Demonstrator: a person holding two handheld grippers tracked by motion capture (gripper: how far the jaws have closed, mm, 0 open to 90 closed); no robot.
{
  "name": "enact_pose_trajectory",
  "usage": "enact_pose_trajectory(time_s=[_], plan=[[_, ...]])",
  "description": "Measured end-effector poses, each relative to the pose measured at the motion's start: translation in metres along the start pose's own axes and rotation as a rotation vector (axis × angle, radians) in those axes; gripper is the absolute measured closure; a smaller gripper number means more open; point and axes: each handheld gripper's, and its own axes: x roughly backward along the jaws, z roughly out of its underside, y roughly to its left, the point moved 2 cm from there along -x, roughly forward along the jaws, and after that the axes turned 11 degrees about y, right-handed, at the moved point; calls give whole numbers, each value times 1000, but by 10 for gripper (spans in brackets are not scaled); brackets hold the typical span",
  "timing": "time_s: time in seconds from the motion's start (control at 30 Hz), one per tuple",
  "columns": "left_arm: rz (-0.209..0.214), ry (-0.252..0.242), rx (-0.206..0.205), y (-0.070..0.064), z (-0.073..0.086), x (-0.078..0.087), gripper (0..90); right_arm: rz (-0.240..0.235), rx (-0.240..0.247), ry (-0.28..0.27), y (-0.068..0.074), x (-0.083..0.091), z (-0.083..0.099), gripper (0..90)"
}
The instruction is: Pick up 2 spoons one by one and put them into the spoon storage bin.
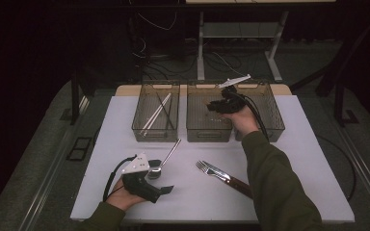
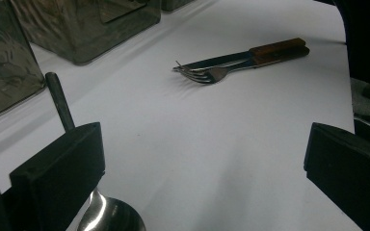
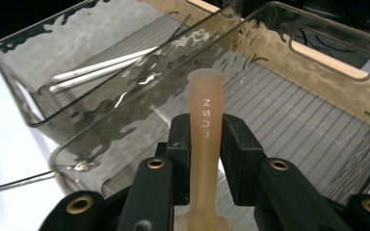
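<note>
My right gripper (image 1: 220, 105) hovers over the middle one of three clear bins (image 1: 207, 133) at the back of the white table. It is shut on the handle of a tan plastic utensil (image 3: 205, 120), which points out over that bin's ribbed floor (image 3: 289, 125). My left gripper (image 1: 161, 179) rests low at the front left, open, with nothing between its jaws. A metal spoon (image 1: 165, 159) lies right beside its far jaw; its bowl (image 2: 108, 216) and handle (image 2: 59, 100) show next to that jaw in the left gripper view.
A fork and a knife with wooden handles (image 1: 224, 175) lie together at the front centre, also seen as the cutlery pair (image 2: 243, 58). The left bin (image 1: 147, 131) holds white chopsticks (image 3: 101, 66). The right bin (image 1: 272, 122) stands behind the person's right forearm.
</note>
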Motion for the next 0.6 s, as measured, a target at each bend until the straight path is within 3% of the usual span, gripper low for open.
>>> enact_pose_trajectory(time_s=[0.1,0.37,0.43,0.57,0.6], plan=[[-1,0,-1,1,0,0,0,0,-24,10,-4,-6,2,750],[3,1,-9,1,0,0,0,24,-7,60,-4,-20,4,748],[2,0,-8,1,0,0,0,51,5,76,-3,-22,5,735],[3,0,-8,1,0,0,0,4,-20,55,-3,-21,4,545],[2,0,-8,1,0,0,0,13,-7,60,-3,-19,4,514]])
